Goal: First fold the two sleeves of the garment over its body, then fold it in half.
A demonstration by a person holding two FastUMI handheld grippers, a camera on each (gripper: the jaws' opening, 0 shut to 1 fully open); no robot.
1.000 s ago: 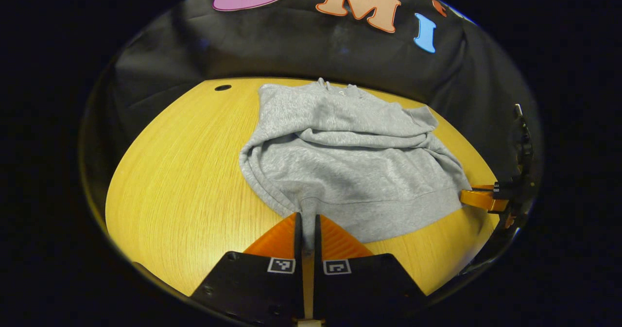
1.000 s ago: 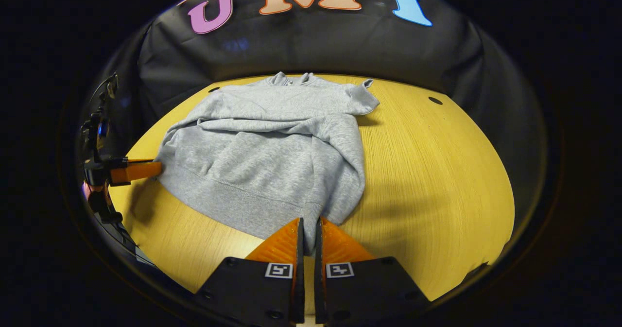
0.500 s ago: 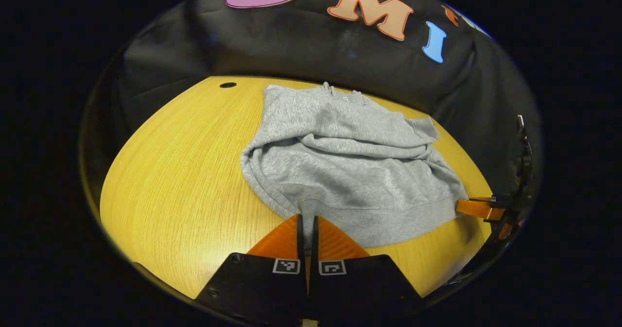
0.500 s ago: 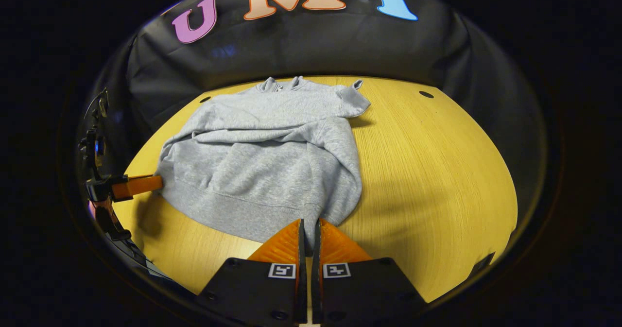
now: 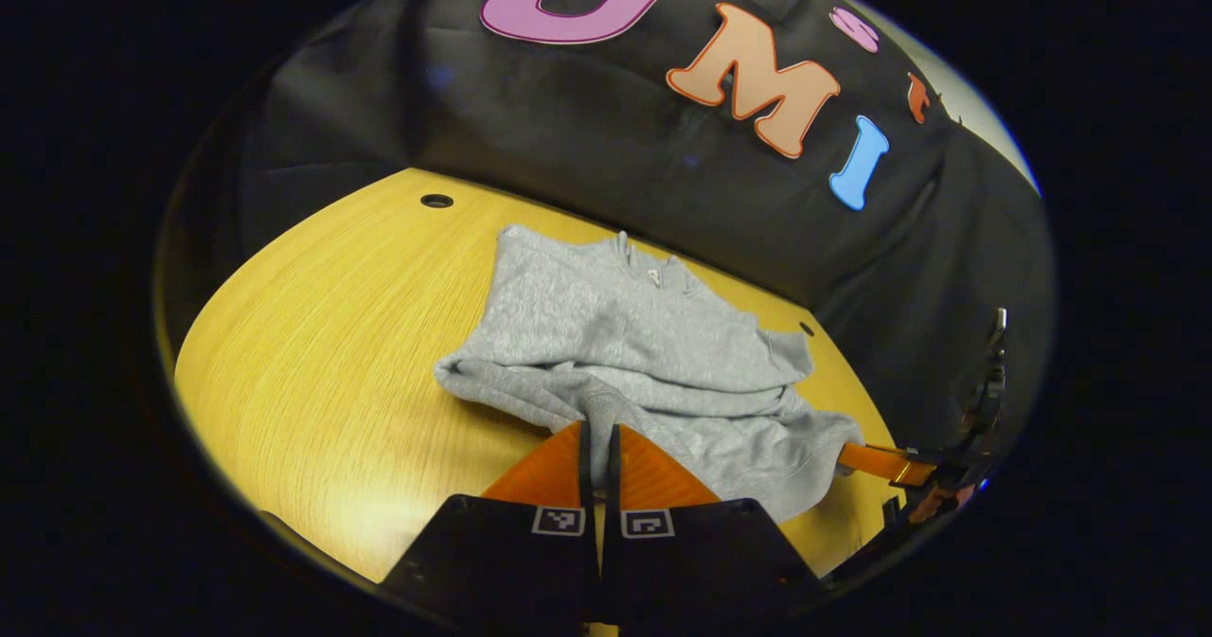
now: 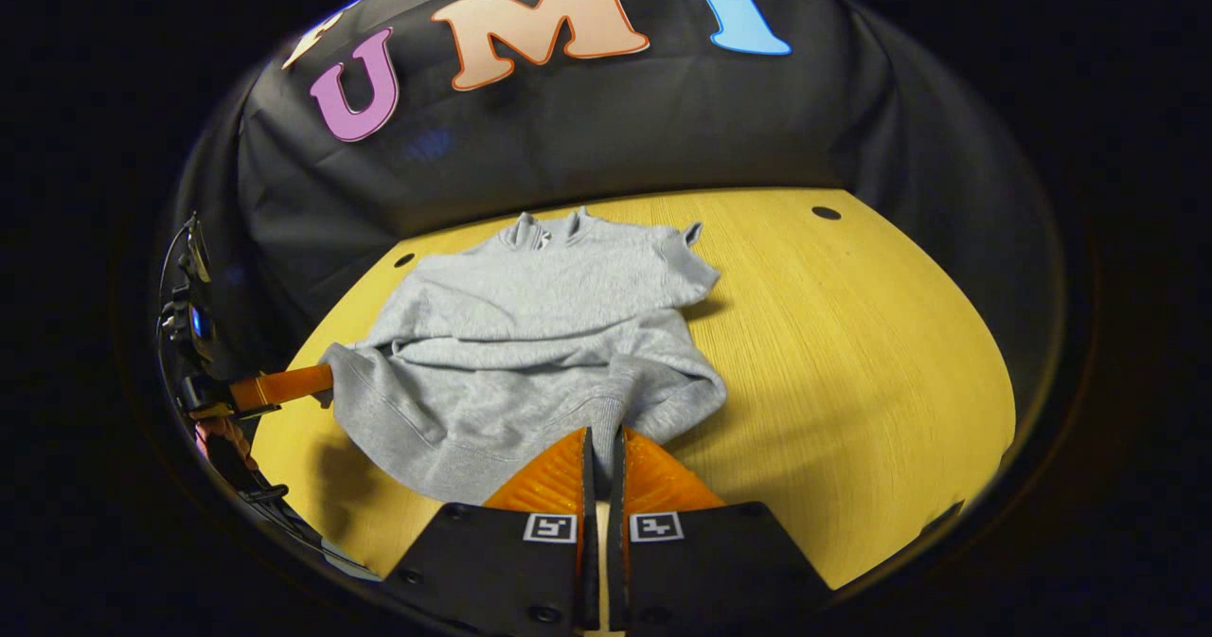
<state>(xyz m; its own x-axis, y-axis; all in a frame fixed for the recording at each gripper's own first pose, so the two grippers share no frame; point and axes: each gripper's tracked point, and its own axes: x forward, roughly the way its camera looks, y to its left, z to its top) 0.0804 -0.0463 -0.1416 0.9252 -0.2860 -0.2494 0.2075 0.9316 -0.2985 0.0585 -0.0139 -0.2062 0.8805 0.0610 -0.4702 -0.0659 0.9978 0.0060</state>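
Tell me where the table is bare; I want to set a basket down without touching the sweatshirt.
Bare wood lies on the table between the sweatshirt and the booth wall, and likewise on its other side. It is crowded at the near hem, where the left claw and right claw grip it.

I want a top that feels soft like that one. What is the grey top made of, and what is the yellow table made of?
The grey top looks like soft knitted cotton or fleece: a matt, speckled surface, thick folds and a ribbed hem. The exact fibre can't be told. The table looks like pale wood or a wood-look coating: fine straight grain lines and a smooth, slightly shiny finish.
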